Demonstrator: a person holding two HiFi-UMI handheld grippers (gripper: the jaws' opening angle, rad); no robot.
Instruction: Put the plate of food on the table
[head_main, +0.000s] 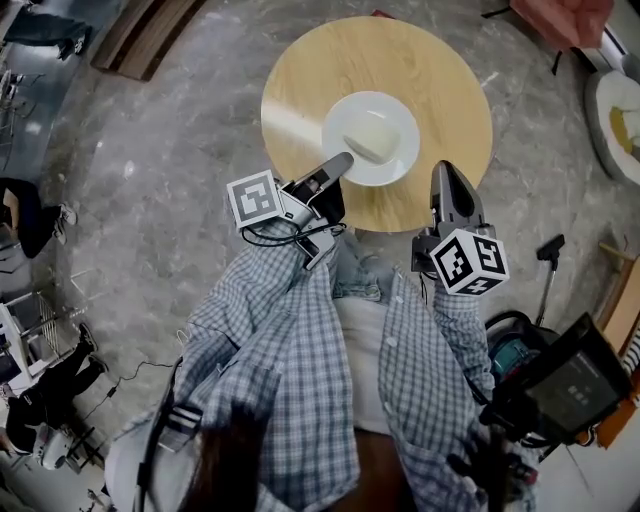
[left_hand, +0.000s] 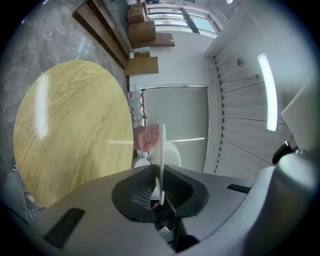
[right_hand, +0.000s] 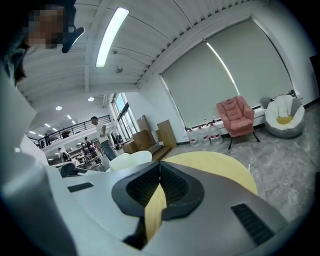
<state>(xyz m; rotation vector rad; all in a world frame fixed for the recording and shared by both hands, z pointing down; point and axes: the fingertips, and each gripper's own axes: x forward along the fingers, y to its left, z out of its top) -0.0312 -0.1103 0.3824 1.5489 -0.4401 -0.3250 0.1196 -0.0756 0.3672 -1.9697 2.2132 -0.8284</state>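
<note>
**One plate, one bench, two grippers**

The left gripper (head_main: 342, 162) clamps the rim of the single white plate (head_main: 378, 108). The plate carries one pale piece of food (head_main: 368, 145) and is just ahead of the gripper, over the round bench (head_main: 445, 90). The right gripper (head_main: 444, 170) is closed and empty beside the plate.

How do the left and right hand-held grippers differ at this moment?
The left hand-held gripper is clamped on the rim of the plate; the right hand-held gripper is closed on nothing. The left reaches over the table to the plate, which carries food; the right sits apart from the plate, near the table's edge. Both point toward the round wooden table.
</note>
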